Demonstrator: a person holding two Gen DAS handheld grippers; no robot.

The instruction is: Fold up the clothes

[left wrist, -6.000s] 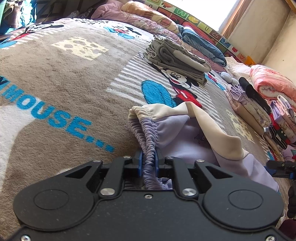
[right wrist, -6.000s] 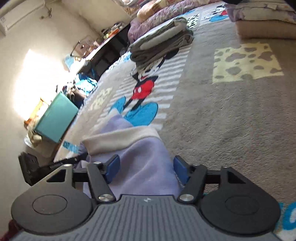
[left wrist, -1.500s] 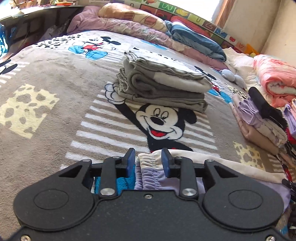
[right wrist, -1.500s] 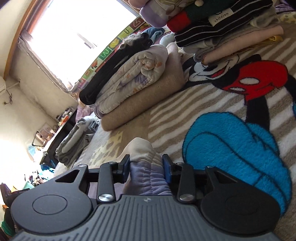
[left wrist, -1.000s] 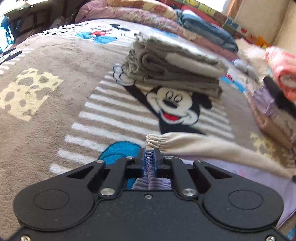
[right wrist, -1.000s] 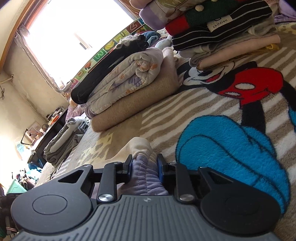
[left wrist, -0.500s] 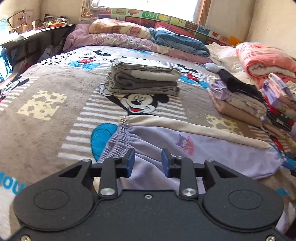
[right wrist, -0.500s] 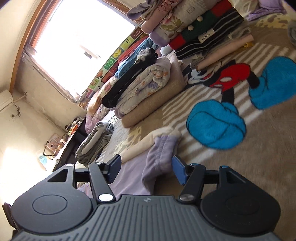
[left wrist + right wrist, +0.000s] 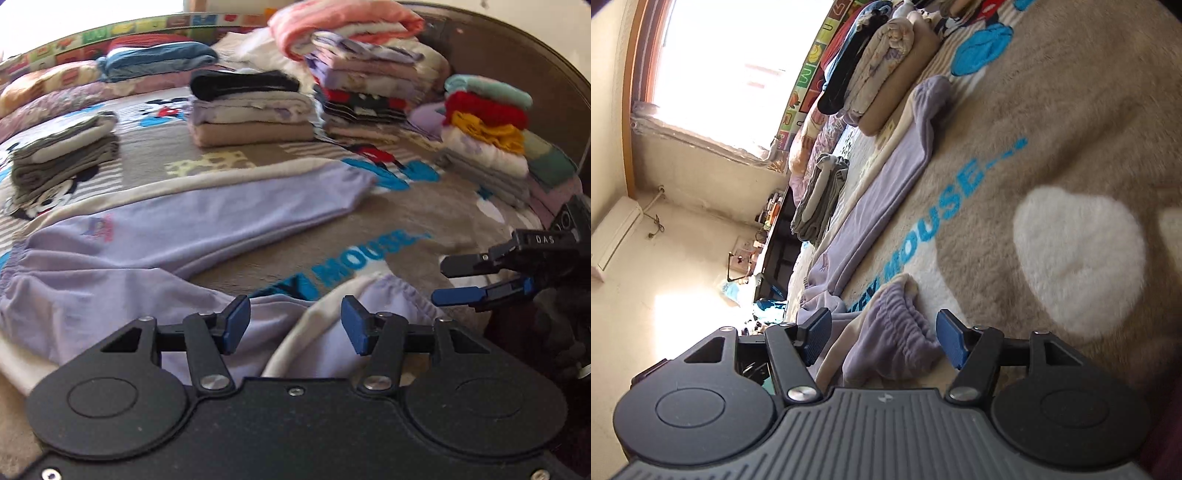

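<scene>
We see a pair of lilac trousers spread across the Mickey Mouse blanket, one leg running flat from the gathered waistband at 9 o'clock out toward 2 o'clock, its cream side stripe along the far edge. The other leg bends back toward us, and its elastic cuff lies bunched just ahead of our right gripper.

Our left gripper has its jaws spread wide, holding nothing; lilac cloth and a cream band lie beneath the gap between its blue pads. Our right gripper likewise stands wide apart, its pads on either side of the cuff without pressing on it. In the left wrist view we spot that same right gripper at 3 o'clock, fingers parted, above the cuff end.

Folded piles ring the far side of the blanket: a grey stack at 10 o'clock, a tan and floral stack topped with black at 12 o'clock, a tall striped and pink pile at 1 o'clock, and a red, yellow and mint heap at 2 o'clock. In the right wrist view a bright window fills 11 o'clock.
</scene>
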